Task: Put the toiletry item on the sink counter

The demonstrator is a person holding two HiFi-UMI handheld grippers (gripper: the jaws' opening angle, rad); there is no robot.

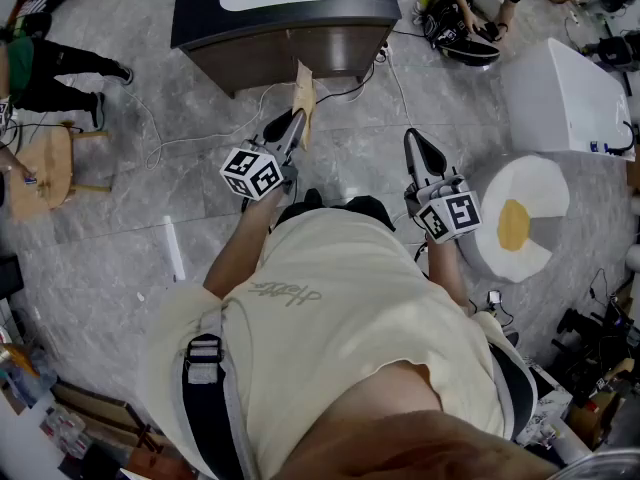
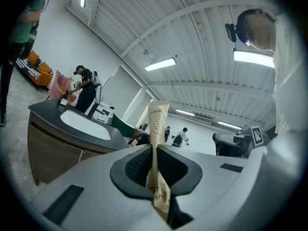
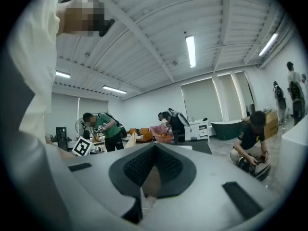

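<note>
Two sets of fingers (image 2: 134, 166) shut: left gripper (image 2: 153, 150) on beige tube (image 2: 158, 119), right gripper (image 3: 154, 149) empty.

Long white fluorescent ceiling tubes (image 2: 160, 64) light the room brightly and evenly, burning out to plain glare in both gripper views (their glow spreads onto the ribbed white ceiling). In the head view the grey marble-patterned floor (image 1: 120, 238) shows only faint, soft shadows beside the dark sink counter (image 1: 200, 8). Both gripper views bend straight lines hard and fall to black at the corners, and there the nearby pale grey left gripper (image 2: 153, 150) and the lower end of the tan toiletry tube (image 2: 158, 124) clamped in it look soft, while distant figures are small and grainy.
</note>
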